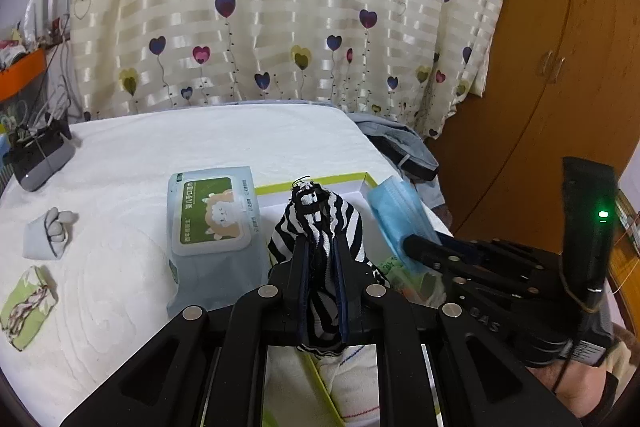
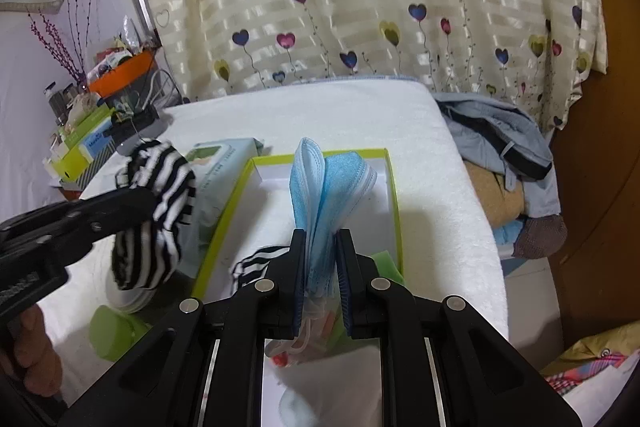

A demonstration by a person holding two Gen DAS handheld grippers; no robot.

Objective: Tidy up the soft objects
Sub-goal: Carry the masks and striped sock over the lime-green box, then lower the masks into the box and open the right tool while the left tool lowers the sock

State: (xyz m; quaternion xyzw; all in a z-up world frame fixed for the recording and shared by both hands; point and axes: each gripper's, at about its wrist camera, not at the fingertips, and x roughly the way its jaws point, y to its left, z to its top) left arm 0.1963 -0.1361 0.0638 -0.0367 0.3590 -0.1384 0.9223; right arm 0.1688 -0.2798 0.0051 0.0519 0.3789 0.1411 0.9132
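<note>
My left gripper (image 1: 320, 243) is shut on a black-and-white striped sock (image 1: 320, 215), held above the near left side of a white box with a lime-green rim (image 1: 312, 183). In the right wrist view the same striped sock (image 2: 160, 187) hangs from the left gripper (image 2: 140, 203), left of the box (image 2: 320, 155). My right gripper (image 2: 322, 239) is shut on a folded stack of blue face masks (image 2: 328, 187) over the box. From the left wrist view, the masks (image 1: 396, 219) and right gripper (image 1: 420, 247) sit at the box's right end.
A wipes pack (image 1: 212, 211) lies left of the box on the white bed cover. A grey rolled sock (image 1: 48, 233) and a green patterned cloth (image 1: 26, 307) lie farther left. Another striped piece (image 2: 256, 263) lies in the box. Clothes (image 2: 504, 147) are piled off the right edge.
</note>
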